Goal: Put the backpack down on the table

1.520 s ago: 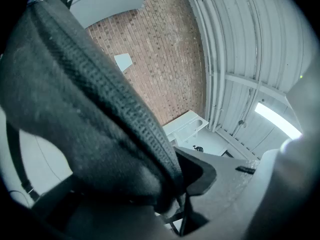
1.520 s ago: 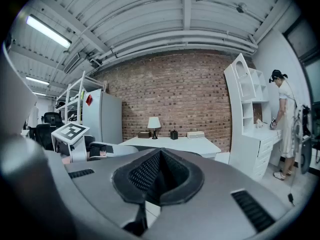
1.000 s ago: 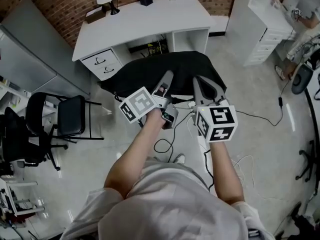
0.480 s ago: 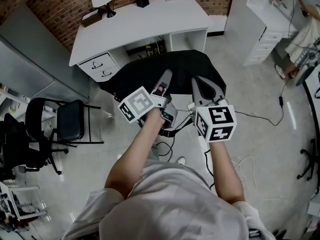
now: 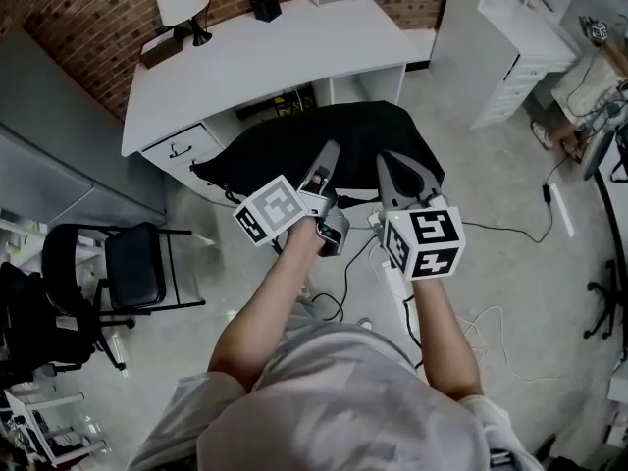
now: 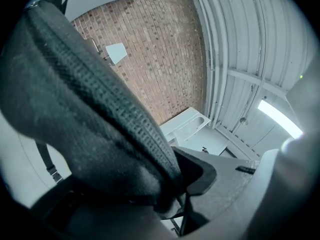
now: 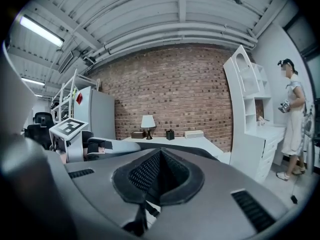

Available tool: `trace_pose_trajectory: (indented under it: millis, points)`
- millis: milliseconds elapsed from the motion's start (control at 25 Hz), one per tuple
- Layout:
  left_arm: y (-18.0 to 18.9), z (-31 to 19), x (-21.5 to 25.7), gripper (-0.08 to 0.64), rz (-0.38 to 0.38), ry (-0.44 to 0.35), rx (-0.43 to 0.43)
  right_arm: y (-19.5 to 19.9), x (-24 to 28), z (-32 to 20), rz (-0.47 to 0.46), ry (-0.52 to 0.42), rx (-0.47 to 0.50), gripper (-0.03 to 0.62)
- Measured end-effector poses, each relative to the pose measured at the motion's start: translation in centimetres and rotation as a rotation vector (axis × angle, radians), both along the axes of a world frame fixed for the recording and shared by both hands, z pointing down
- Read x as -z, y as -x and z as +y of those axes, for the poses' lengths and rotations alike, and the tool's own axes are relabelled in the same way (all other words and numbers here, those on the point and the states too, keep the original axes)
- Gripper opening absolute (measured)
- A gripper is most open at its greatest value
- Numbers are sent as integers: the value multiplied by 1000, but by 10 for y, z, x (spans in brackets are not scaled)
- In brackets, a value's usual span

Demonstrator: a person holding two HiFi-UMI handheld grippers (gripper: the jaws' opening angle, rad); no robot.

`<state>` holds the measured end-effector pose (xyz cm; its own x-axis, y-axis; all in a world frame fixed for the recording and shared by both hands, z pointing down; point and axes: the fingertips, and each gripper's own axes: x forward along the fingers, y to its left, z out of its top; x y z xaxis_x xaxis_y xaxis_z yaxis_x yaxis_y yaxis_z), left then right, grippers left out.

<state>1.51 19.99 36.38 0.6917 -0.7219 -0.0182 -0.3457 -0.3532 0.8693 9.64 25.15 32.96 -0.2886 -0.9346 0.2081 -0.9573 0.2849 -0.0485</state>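
Black fabric backpack hangs off the ground between my two grippers, in front of the white desk and not yet set on it. My left gripper pinches a thick padded fold of the bag. My right gripper is clamped on a strip of its black mesh. A white-shaded lamp stands at the desk's far left corner.
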Motion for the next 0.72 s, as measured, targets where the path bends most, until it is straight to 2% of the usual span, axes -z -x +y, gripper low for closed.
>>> trace_pose_trajectory:
  millis: [360, 720]
  points:
    - [54, -76, 5, 109, -3, -1, -61, 61, 3, -72, 14, 16, -52, 2]
    - [110, -126, 9, 109, -10, -11, -92, 120, 9, -122, 31, 8, -76, 2]
